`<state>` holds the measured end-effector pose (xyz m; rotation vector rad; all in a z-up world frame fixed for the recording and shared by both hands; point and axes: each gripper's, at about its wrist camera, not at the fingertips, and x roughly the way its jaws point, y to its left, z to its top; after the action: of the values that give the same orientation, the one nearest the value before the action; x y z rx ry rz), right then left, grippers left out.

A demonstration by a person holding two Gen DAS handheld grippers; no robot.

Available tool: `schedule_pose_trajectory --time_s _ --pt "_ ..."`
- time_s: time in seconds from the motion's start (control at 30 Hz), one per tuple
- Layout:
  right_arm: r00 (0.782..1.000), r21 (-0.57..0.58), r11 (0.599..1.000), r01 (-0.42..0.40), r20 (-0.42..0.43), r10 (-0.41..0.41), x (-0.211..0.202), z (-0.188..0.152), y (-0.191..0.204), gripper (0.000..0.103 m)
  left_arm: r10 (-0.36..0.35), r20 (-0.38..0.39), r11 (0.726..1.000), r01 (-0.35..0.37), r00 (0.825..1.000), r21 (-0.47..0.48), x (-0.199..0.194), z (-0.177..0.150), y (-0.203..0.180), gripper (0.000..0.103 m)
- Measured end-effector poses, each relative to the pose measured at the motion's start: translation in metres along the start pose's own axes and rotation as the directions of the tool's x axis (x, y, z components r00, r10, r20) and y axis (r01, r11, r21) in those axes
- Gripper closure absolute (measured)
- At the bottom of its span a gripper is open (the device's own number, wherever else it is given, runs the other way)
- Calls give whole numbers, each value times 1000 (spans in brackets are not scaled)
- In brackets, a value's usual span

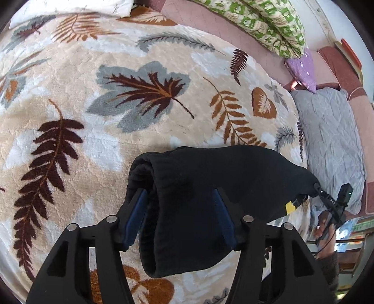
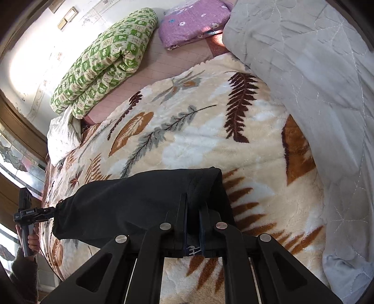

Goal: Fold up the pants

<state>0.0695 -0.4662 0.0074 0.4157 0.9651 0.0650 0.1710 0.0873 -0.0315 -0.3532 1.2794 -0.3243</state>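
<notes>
Pants (image 1: pixel 210 187), one black pair, hang in the air above the blanket (image 1: pixel 140 81), stretched between the two grippers and already doubled over into a thick bundle.

The right gripper (image 2: pixel 192 224) has its fingers pressed close on one end of the cloth, pinching a fold of it. In the left wrist view the left gripper (image 1: pixel 180 217) shows its blue pads (image 1: pixel 135 217) set well apart, with the folded edge draped across them. In the right wrist view its tip meets the far end of the pants, so it seems to carry that end, but whether it clamps the cloth or only props it cannot be told.

The step in hand looks like carrying a folded length before laying it down. The next move likely calls for lowering both ends together so the bundle lands flat on the blanket, keeping the layers aligned and the cloth taut enough not to sag or unroll.

Counted: one pair of pants, two grippers, one leaf-print blanket, one green quilt (image 2: pixel 105 58), one purple cloth (image 2: pixel 191 21), one grey quilt (image 2: pixel 315 81).
</notes>
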Motion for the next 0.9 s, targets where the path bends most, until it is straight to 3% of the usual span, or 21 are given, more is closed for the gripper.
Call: schedule_pose_trajectory --time_s 0.03,0.07,0.1,0.13,0.33,0.47,0.7,0.8,0.9 --pt "1000 -3 1000 5 1 -5 0 2 3 95 4 7 1000 -4 1000 19 0 -1 -4 71" --pt "1000 -7 1000 11 3 -11 0 3 4 95 20 5 999 -20 1000 26 0 0 -8 83" --pt "1000 -9 1000 17 3 -17 0 5 5 95 19 3 1000 -19 1000 20 1 2 -9 93" --pt "1000 -8 1000 24 2 -24 1 7 7 95 14 5 1000 -14 1000 5 0 4 -8 97" --pt "999 -25 1000 17 39 -16 -9 13 21 95 59 88 998 -59 994 -4 -20 21 -4 99" --pt "999 -63 998 9 39 -7 -10 3 27 94 125 16 992 -125 992 25 -6 16 8 99" --pt "994 -25 994 106 -39 -107 6 -26 -5 94 207 -13 976 -205 978 78 8 11 4 98" --pt "996 13 996 87 -39 -86 5 -30 -12 88 155 -30 986 -153 987 61 4 13 6 97" --pt "1000 42 999 29 -6 -29 -6 -29 -11 86 25 -44 999 -24 999 37 -9 10 12 93"
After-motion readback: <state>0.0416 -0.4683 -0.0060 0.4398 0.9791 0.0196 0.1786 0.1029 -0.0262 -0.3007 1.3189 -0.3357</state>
